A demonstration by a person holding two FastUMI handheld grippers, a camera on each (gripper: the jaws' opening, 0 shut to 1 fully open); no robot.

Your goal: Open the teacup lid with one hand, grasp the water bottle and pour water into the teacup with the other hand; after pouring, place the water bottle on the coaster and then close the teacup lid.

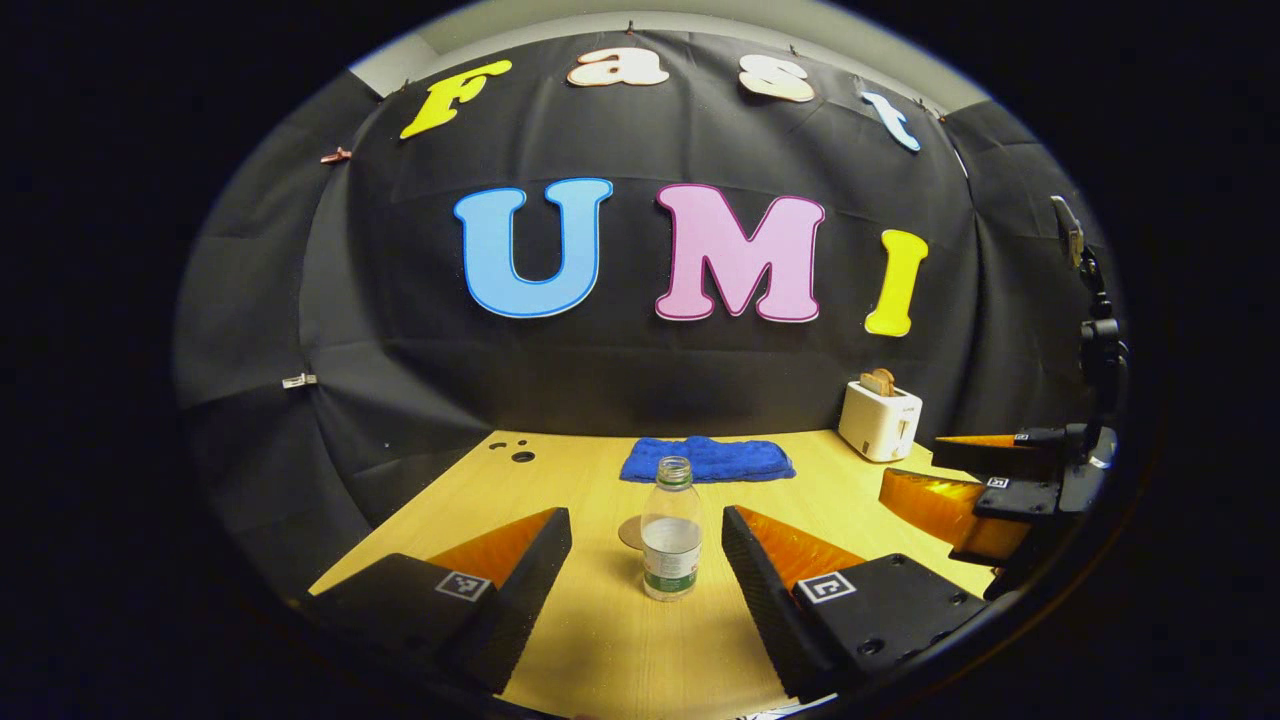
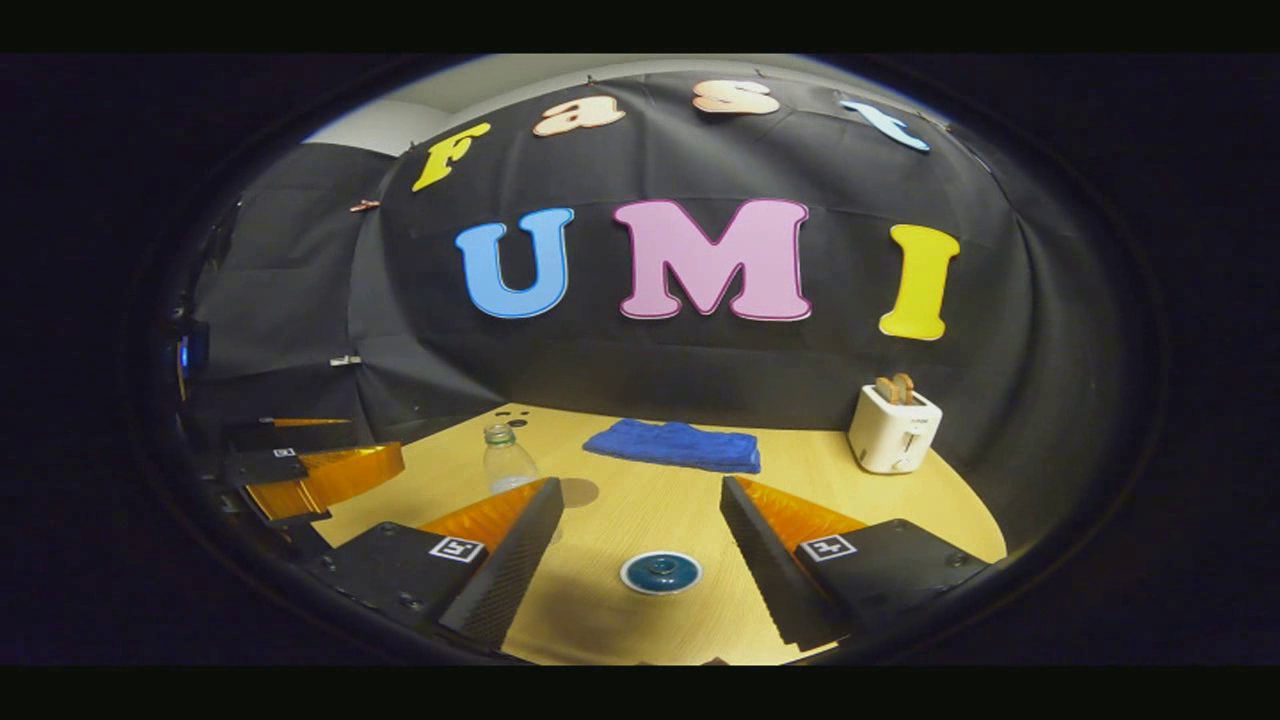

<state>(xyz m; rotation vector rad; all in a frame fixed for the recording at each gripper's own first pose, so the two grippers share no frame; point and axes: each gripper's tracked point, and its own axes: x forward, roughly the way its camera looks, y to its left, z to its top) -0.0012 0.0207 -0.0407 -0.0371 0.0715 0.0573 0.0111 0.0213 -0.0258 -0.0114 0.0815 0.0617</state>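
Water bottle (image 1: 671, 530) upright between left gripper's (image 1: 645, 545) spread fingers

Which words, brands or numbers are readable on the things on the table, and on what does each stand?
None can be read.
water bottle label: print too small and blurred.
toaster front: a small mark, too small to read.
square markers: coded patterns, not words.

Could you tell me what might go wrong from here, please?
1. The water bottle stands uncapped and partly full between the open left claw; a skewed or hard squeeze could tip it or push water out.
2. The coaster sits right behind the bottle, so a nudge could shift it.
3. The teacup lid looks low and rounded; the open right claw may slip off it.
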